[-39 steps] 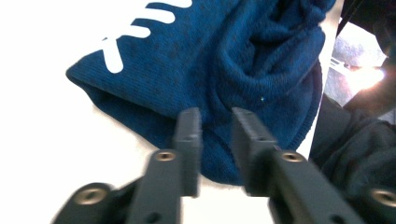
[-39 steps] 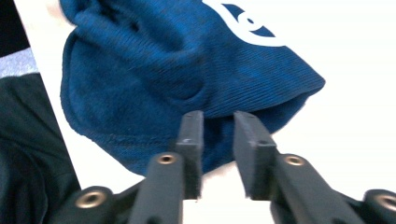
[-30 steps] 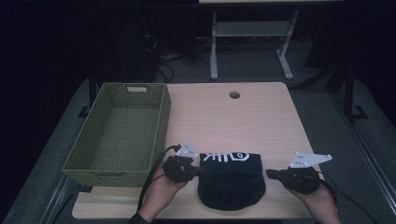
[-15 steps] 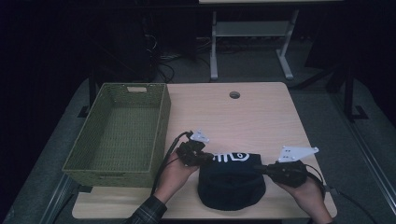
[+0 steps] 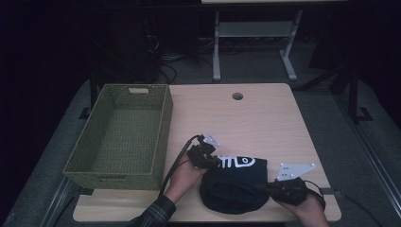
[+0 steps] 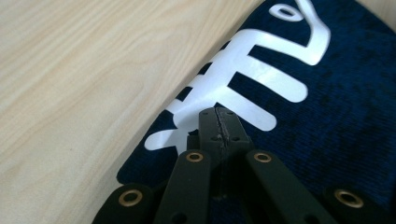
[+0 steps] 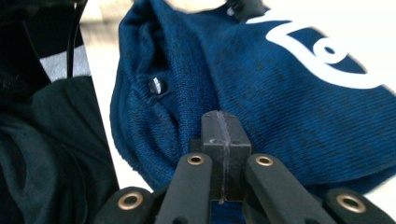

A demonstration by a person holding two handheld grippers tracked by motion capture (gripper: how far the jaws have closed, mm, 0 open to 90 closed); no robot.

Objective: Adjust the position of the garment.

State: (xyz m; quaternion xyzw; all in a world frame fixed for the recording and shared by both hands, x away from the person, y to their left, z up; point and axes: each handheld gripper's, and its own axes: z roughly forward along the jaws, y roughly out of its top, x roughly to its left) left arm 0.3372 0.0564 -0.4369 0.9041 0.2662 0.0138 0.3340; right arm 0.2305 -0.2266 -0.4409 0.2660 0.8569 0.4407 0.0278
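Observation:
A dark blue knit hat (image 5: 234,184) with a white fish-bone print (image 5: 236,162) lies near the front edge of the wooden table (image 5: 246,123). My left gripper (image 5: 215,161) is shut, and its tips rest over the left end of the print (image 6: 261,79) at the hat's upper left edge (image 6: 327,116). My right gripper (image 5: 265,187) is also shut, its tips against the hat's right side. In the right gripper view the closed tips (image 7: 219,114) lie over the knit fabric (image 7: 280,84), near a small round stud (image 7: 155,86). No fabric shows between either pair of jaws.
A green woven basket (image 5: 163,137) stands empty on the left of the table, close to the left hand. A round cable hole (image 5: 237,96) sits at the table's far edge. Dark floor and a white metal frame (image 5: 250,42) lie beyond.
The left hand has moved right and forward onto the hat's printed edge. The right hand has moved left and down against the hat's right side. The hat has stayed in place.

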